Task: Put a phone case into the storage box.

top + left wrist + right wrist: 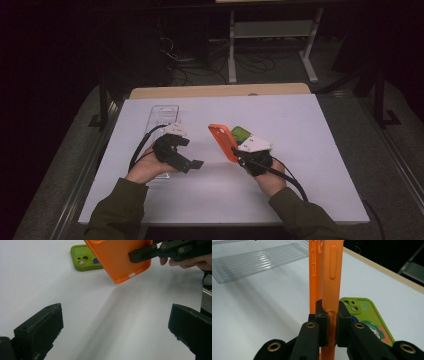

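Note:
An orange phone case (222, 141) hangs tilted above the white table, pinched at one wall by my right gripper (235, 151). In the right gripper view the black jaws are shut on the orange phone case (329, 285), which stands on edge. A green phone case (364, 315) with a cartoon print lies flat on the table just behind it, and the green phone case (241, 133) peeks out past the right hand. My left gripper (192, 164) is open at the left with nothing between its fingers (40, 330); ahead of it are the orange phone case (117, 258) and the green phone case (85, 257).
A clear plastic tray (164, 116) lies at the table's (300, 165) far left, and the same clear plastic tray (259, 261) appears ribbed and empty. A wooden strip (220, 90) borders the far edge. Beyond it stand a dark floor, cables and a white frame (272, 30).

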`<state>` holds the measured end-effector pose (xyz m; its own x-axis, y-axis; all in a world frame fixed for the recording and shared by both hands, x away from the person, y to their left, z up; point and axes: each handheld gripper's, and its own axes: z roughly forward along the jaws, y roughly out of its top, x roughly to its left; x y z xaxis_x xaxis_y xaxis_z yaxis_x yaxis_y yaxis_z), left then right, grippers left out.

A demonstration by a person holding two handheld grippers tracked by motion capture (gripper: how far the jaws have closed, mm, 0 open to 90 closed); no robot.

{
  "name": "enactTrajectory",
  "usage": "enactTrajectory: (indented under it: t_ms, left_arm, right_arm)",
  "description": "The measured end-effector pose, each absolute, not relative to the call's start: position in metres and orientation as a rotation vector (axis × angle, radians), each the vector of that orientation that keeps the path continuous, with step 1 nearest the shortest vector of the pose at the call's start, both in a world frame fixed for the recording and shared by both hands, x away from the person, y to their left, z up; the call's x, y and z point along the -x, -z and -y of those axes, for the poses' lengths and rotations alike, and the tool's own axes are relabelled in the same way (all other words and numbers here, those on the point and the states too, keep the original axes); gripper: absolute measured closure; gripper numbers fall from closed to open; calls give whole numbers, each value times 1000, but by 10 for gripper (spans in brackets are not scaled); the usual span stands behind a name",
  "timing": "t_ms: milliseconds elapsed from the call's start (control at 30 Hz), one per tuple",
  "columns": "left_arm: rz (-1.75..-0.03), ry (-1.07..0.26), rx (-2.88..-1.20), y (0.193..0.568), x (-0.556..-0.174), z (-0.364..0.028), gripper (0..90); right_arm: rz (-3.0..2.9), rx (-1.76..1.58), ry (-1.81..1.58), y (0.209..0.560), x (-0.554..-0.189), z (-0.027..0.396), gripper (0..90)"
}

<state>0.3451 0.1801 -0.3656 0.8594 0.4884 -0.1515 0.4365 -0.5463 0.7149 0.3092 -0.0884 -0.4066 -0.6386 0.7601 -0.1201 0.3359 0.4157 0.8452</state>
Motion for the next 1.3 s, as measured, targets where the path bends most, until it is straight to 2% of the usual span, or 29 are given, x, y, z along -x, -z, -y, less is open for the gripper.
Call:
enactTrajectory:
  t_ms: [200,933,1300]
  left_arm:
    - [-688,-79,-2227,368,-345,-179,0]
    - [-782,-113,-1943,351,-360,-154,0]
    - [-798,-125,-1880,355,-365,-133,0]
  right_arm:
    - [-2180,-1050,-1220,407,-312,92,823]
    - [-2132,-1082,-1262,404,-311,88,824]
    - [-2120,-1080,-1269,403,-308,81,824]
